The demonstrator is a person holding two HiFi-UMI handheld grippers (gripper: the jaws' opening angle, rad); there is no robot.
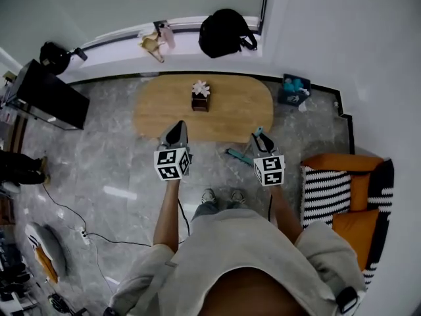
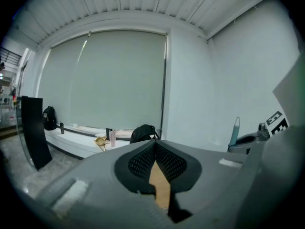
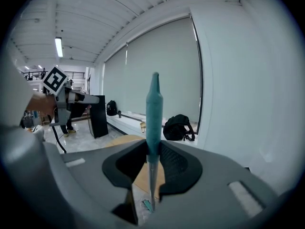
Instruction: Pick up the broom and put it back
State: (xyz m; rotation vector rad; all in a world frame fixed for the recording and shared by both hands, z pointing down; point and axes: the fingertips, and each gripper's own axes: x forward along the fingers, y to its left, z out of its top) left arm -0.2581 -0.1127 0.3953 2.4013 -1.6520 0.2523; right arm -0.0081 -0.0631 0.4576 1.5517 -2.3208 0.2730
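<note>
Just before the wooden table [image 1: 230, 107], the right gripper [image 3: 153, 149] clamps the teal broom [image 3: 154, 109] upright by its handle, while the left gripper [image 2: 156, 147] has its jaws closed on nothing.

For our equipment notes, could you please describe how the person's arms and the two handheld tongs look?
Both the left tongs and right tongs are grey, tapering, with dark dotted pads. Each carries a white cube with black square markers. Sleeves are light beige, ending near the elbows.
</note>
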